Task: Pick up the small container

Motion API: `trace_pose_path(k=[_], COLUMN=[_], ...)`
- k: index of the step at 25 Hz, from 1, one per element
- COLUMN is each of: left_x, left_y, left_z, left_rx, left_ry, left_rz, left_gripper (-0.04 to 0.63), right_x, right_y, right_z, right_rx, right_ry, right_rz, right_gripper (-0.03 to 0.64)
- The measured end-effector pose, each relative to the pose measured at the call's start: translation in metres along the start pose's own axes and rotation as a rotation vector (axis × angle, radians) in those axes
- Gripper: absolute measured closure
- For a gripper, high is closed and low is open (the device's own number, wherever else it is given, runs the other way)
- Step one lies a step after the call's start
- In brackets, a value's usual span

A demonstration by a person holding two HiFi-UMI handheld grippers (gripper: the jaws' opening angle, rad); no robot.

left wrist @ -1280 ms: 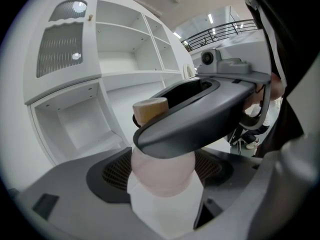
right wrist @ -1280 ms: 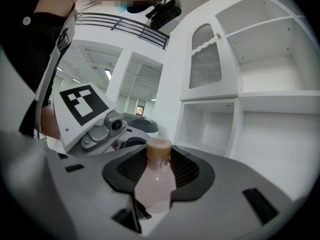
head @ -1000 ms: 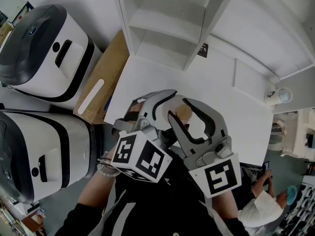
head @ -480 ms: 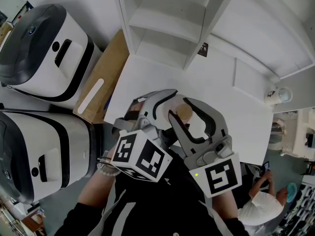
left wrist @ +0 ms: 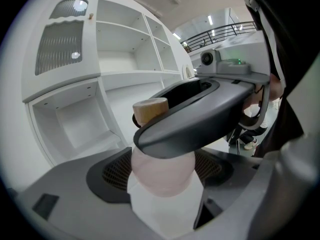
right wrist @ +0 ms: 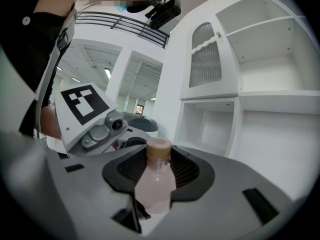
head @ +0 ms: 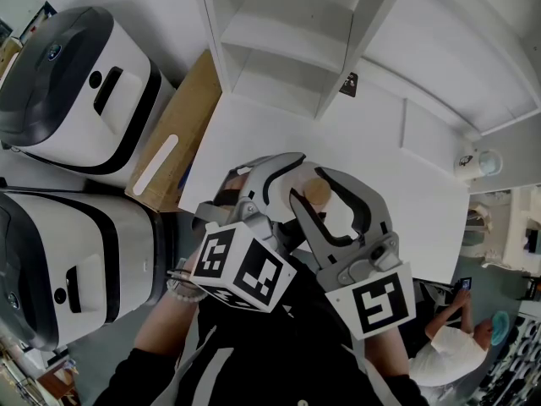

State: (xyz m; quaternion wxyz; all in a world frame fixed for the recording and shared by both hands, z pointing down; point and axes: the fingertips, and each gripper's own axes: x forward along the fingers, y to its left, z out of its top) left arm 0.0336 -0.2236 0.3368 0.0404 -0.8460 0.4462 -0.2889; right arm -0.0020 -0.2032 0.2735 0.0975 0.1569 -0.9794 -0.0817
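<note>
2 tools | left tool (left wrist: 162, 176) + right tool (right wrist: 157, 179) both clamp small container (head: 316, 191)

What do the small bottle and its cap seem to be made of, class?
The small bottle: probably translucent plastic, pale pink, smooth with a soft sheen; light shows cloudily through it. Its cap: tan and matt, maybe cork, wood or plastic; the look leaves it open.

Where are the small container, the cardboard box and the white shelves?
small container (right wrist: 155, 184): right gripper view, pink body.
cardboard box (head: 188, 117): head view, top face.
white shelves (head: 283, 36): head view, shelf board.
</note>
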Motion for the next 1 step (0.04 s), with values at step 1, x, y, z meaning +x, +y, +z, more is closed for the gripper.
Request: trace_pose_path(k=[1], left_x=[0.0001], left_y=[0.0001], left_z=[-0.0001], left_rx=[0.001], left_ry=[0.0], left_rz=[-0.001], left_gripper=[0.212], right_x=[0.0001], right_y=[0.0], right_z=[-0.0002], right_rx=[-0.001], right_ry=[0.001], right_rz=[0.0], right_gripper=[0.474])
